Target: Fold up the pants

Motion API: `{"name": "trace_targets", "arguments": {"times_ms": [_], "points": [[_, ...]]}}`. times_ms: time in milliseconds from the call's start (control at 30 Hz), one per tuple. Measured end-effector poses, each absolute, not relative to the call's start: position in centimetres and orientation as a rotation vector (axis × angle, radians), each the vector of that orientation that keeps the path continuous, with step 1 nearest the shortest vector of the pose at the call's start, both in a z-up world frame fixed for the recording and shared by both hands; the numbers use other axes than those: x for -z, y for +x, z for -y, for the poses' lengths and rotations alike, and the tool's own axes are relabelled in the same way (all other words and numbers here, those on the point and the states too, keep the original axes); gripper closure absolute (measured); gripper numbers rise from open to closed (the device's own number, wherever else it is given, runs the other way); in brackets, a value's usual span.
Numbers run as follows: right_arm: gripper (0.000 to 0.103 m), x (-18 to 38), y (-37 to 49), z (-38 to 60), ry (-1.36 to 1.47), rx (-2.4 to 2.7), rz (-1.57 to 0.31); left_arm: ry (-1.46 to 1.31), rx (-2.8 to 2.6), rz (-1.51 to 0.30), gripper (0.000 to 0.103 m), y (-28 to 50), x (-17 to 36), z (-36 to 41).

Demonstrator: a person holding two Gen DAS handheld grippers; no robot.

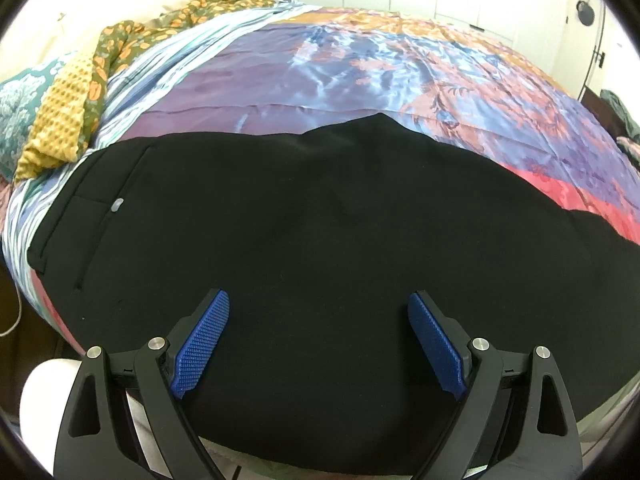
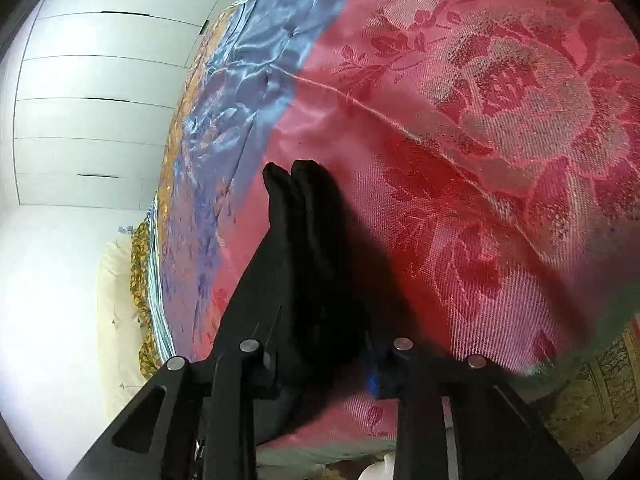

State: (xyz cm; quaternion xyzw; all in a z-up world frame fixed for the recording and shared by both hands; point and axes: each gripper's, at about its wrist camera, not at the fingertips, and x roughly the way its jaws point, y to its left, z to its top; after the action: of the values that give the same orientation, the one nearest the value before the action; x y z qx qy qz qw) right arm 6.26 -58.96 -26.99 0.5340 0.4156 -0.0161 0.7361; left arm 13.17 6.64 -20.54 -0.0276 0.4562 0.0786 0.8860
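Note:
Black pants (image 1: 304, 232) lie spread flat on a bed's satin cover, waistband and a pocket with a small grey tag (image 1: 117, 204) at the left. My left gripper (image 1: 318, 312) hovers over the pants near their front edge, jaws wide open and empty, blue pads (image 1: 204, 340) showing. In the right wrist view my right gripper (image 2: 320, 344) is shut on a bunched part of the black pants (image 2: 304, 232), which hides the fingers; the cloth rises between the jaws over the pink cover.
The multicoloured satin bed cover (image 1: 360, 64) fills the bed; its pink floral part (image 2: 500, 120) lies under the right gripper. Yellow and floral cloths (image 1: 80, 108) are piled at the far left. White wardrobe doors (image 2: 100, 100) stand beyond the bed.

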Motion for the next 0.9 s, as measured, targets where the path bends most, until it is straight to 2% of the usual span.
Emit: {"name": "trace_targets", "arguments": {"times_ms": [167,267,367,500,533,600,633,700,767,900], "points": [[0.08,22.2,6.7,53.9,1.165,-0.185,-0.765,-0.084,-0.153,-0.947,0.011,13.3,20.5,-6.7],[0.08,18.7,8.3,47.0,1.082,-0.302,-0.738,-0.084,-0.137,-0.948,0.011,13.4,20.4,-6.4],[0.079,17.3,10.1,39.4,0.993,-0.388,-0.748,-0.076,-0.12,-0.946,0.011,13.3,20.3,-6.1],[0.078,18.7,12.5,25.7,0.681,-0.433,-0.873,-0.09,-0.111,-0.951,0.011,13.2,20.2,-6.2],[0.072,19.7,12.9,21.7,0.525,-0.418,-0.933,-0.089,-0.111,-0.954,0.011,13.2,20.3,-6.3],[0.045,21.5,12.9,15.8,0.216,-0.337,-1.025,-0.078,-0.11,-0.955,0.011,13.0,20.3,-6.2],[0.025,22.1,12.5,13.6,0.081,-0.283,-1.054,-0.069,-0.108,-0.955,0.011,12.9,20.3,-6.1],[0.022,21.2,10.8,11.7,-0.072,-0.208,-1.002,-0.061,-0.101,-0.954,0.011,12.8,20.3,-5.9],[0.011,19.3,9.6,11.1,-0.172,-0.168,-0.951,-0.063,-0.091,-0.957,0.011,13.0,20.4,-5.7],[0.009,14.4,8.6,11.8,-0.224,-0.116,-0.872,-0.041,-0.077,-0.962,0.011,13.3,20.6,-5.0]]}}
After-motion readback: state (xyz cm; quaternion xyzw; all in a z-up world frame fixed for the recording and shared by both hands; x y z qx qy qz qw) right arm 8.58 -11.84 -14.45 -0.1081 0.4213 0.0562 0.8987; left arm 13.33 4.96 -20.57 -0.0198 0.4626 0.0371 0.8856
